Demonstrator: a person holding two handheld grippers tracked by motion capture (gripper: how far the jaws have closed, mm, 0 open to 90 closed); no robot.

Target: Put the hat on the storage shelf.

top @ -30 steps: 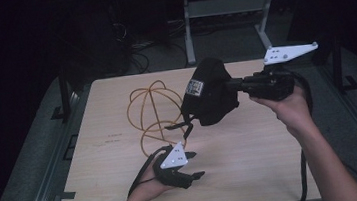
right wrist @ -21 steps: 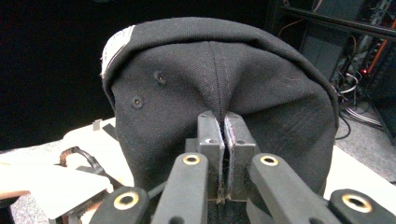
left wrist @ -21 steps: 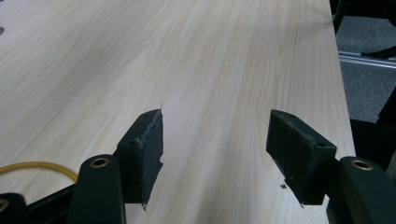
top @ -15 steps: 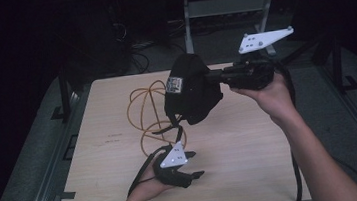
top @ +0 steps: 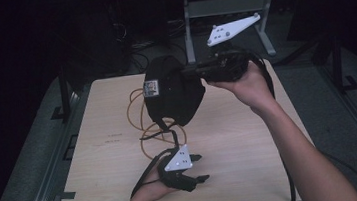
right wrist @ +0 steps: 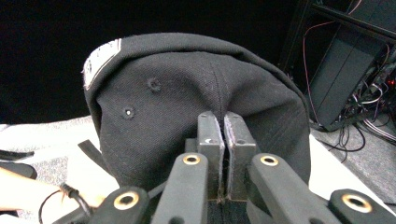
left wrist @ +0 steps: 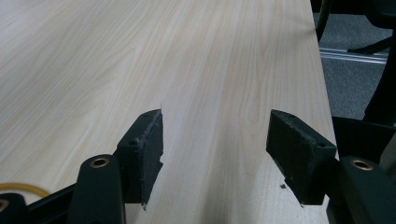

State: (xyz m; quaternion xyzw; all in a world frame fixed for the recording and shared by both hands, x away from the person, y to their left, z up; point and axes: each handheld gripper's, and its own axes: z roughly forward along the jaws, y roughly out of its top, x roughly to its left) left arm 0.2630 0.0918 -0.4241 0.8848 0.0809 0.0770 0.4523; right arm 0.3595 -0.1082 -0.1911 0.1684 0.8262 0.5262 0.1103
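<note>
A pale wooden table [top: 251, 138] lies under a black fabric cap [top: 173, 93], held in the air above its far half. The right gripper [right wrist: 222, 126] pinches the cap's cloth between closed jaws. The left gripper [left wrist: 215, 140] rests near the table's front edge, jaws apart around nothing.

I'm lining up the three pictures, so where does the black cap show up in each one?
High view: the black cap hangs above the table's far half, left of centre, pinched by the right tongs.
Left gripper view: no cap here; bare wooden table between open pads.
Right gripper view: the cap sits centre, its fabric clamped between the shut pads.
Shared landmark: the light wooden table.
</note>
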